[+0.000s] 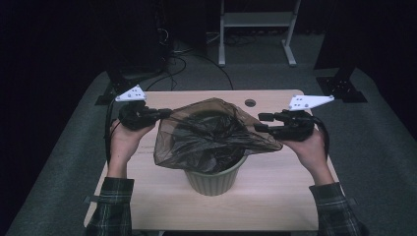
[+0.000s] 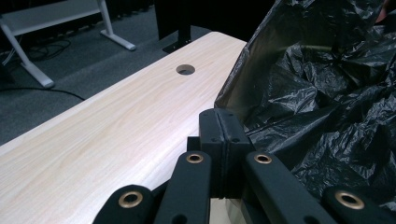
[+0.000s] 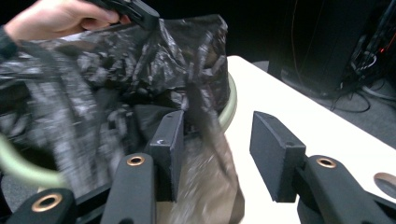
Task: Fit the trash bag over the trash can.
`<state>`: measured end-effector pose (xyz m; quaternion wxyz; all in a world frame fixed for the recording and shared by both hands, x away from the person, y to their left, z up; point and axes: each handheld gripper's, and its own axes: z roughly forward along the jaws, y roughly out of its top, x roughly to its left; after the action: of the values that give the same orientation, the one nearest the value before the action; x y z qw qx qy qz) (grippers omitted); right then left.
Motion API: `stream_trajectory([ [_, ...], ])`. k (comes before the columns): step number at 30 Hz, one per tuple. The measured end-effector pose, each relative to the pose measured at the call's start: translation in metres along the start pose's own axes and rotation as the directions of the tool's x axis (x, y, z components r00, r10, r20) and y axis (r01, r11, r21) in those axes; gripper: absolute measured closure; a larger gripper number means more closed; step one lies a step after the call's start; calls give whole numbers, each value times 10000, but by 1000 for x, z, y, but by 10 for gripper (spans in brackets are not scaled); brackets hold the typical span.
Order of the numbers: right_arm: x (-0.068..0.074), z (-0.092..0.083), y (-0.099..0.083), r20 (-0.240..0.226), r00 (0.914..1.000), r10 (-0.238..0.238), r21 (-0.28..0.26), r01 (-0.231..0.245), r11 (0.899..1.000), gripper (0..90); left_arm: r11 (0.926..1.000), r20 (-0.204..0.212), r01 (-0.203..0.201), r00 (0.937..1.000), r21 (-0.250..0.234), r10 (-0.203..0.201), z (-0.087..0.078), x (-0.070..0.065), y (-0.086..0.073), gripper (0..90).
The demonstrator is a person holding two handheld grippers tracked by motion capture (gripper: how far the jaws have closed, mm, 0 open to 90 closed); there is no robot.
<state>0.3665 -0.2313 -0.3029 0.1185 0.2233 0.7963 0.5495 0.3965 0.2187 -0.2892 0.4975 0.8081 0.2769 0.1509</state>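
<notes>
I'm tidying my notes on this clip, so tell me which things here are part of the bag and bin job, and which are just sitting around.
Part of the job:
- black bin bag
- green bin
- left gripper, shut on the bag's edge
- right gripper, jaws apart, bag edge between them
- table under the bin

Just around:
- white frame on the floor behind
- cables on the floor

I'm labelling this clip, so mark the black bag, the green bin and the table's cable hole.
black bag (image 1: 211, 132), high view, crumpled middle of the film.
green bin (image 1: 214, 181), high view, front wall under the bag.
cable hole (image 2: 186, 69), left gripper view, centre of the opening.
</notes>
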Motion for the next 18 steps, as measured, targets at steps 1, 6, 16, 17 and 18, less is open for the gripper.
stream_trajectory([
  [1, -2, 5, 0, -130, 9999, 64, 63, -63, 10000, 661, 10000, -9, -21, 10000, 41, 21, 0, 0, 0, 899],
  [6, -10, 18, -1, 103, 9998, 196, -164, -194, 9997, 900, 9999, -265, 8, 9996, 129, -5, 3, 5, 3, 899],
  [16, -34, 44, -14, 1391, 9877, 708, 786, -823, 9935, 900, 9911, -815, 266, 9965, 1301, -160, 30, 18, -7, 900],
  [17, -35, 46, -18, 1375, 9877, 746, 950, -881, 9916, 900, 9880, -886, 312, 9959, 1511, -179, 34, 19, -11, 899],
  [18, -35, 49, -23, 1384, 9869, 827, 1088, -982, 9892, 900, 9851, -815, 360, 9964, 1679, -225, 37, 19, -15, 899],
])
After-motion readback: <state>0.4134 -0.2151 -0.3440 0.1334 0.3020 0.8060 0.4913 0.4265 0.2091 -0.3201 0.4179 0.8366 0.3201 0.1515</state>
